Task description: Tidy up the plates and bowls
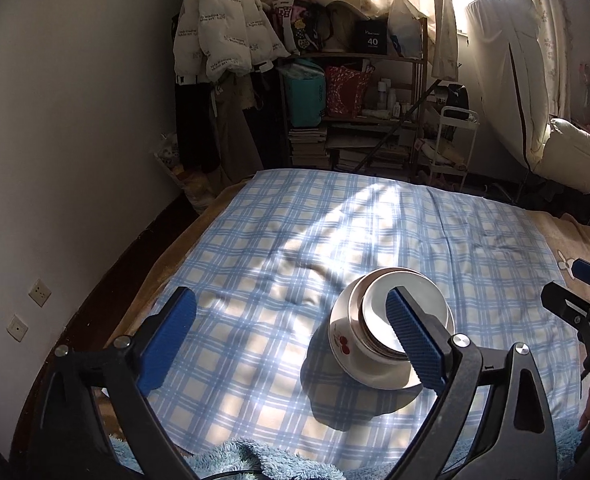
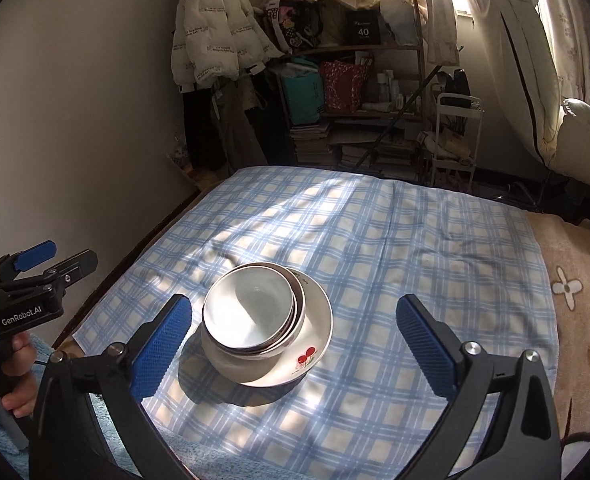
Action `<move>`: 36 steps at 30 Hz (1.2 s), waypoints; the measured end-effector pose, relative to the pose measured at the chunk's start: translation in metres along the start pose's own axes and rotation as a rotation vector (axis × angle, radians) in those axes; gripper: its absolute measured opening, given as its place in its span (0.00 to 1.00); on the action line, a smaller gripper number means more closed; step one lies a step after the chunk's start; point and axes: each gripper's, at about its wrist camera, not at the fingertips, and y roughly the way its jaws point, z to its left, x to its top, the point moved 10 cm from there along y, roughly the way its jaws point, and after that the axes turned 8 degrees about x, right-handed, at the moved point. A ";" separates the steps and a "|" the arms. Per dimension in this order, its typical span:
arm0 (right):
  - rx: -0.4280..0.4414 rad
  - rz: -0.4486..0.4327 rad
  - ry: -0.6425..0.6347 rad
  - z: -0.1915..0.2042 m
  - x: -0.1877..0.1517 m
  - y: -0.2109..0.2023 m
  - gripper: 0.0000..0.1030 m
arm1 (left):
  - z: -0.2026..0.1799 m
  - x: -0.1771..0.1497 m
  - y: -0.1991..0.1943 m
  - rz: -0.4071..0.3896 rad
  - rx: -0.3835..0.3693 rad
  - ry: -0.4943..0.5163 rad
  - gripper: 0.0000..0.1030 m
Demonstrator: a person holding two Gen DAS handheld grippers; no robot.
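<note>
One stack stood on the blue-and-white checked cloth (image 2: 375,240) spread over the bed: a white ceramic plate with a red cherry motif (image 2: 315,344) at the bottom, and nested bowls on it — a white ceramic bowl with a cherry print (image 1: 345,344) lowest, then what looked like a thin metal-rimmed bowl (image 2: 297,308) between, and a plain white bowl (image 2: 251,308) on top, nothing inside it. Three bowls seemed likely, though the rims overlapped. Two claws were present — the left claw (image 1: 291,338) spread wide, holding nothing, its right finger in front of the stack; the right claw (image 2: 295,340) equally wide, near the stack.
</note>
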 end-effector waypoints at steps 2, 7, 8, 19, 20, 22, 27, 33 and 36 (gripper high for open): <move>-0.013 -0.027 -0.005 -0.001 -0.001 -0.005 1.00 | 0.004 -0.002 -0.004 -0.032 0.024 -0.014 0.92; -0.042 -0.084 -0.016 -0.006 -0.001 -0.014 1.00 | 0.004 -0.009 -0.010 -0.094 0.045 -0.008 0.92; -0.044 -0.094 -0.015 -0.007 -0.001 -0.015 1.00 | 0.003 -0.009 -0.012 -0.109 0.053 0.006 0.92; -0.105 -0.130 -0.030 -0.017 -0.005 -0.010 1.00 | -0.001 -0.018 -0.007 -0.118 0.078 0.022 0.93; -0.107 -0.131 -0.026 -0.018 -0.006 -0.009 1.00 | -0.001 -0.018 -0.005 -0.114 0.074 0.023 0.93; -0.115 -0.136 -0.026 -0.020 -0.006 -0.009 1.00 | -0.003 -0.019 -0.003 -0.116 0.070 0.029 0.93; -0.132 -0.150 -0.012 -0.025 -0.004 -0.010 1.00 | -0.008 -0.020 0.001 -0.116 0.056 0.043 0.93; -0.133 -0.147 0.006 -0.031 -0.005 -0.008 1.00 | -0.012 -0.019 0.006 -0.110 0.046 0.046 0.93; -0.128 -0.142 0.021 -0.033 -0.006 -0.005 1.00 | -0.012 -0.018 0.010 -0.107 0.050 0.036 0.93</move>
